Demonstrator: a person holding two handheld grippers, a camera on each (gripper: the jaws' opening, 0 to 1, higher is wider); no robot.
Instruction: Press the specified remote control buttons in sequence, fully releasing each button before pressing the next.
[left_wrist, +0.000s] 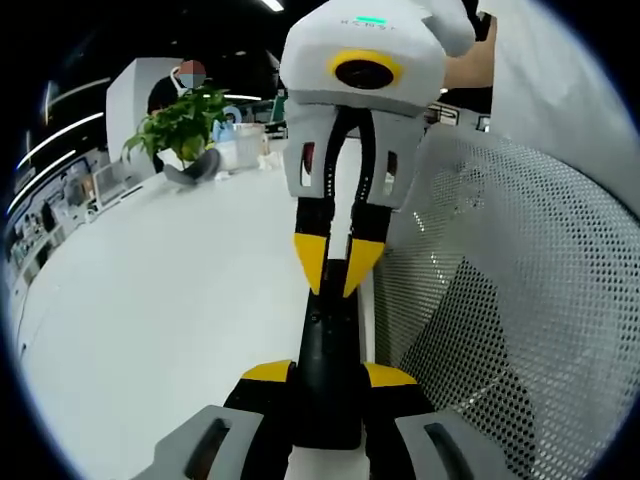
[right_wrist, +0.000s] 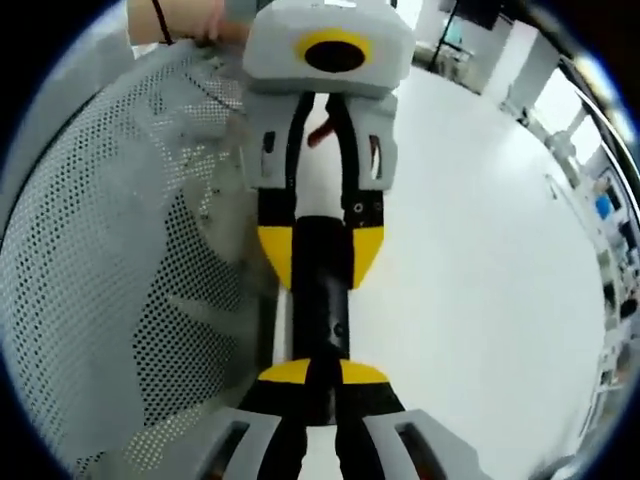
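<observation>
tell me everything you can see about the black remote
The remote is a slim, long black bar, plastic by its look, with small buttons barely visible on its face. It is held between the two grippers, above a white table. The left gripper clamps one end between its yellow-tipped jaws. The right gripper, jaws shut, points its tips at the other end. A perforated white mesh stands beside it. Whether the remote rests on anything cannot be told.

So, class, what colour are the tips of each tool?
Yellow tips, clearest in the right gripper view.
</observation>
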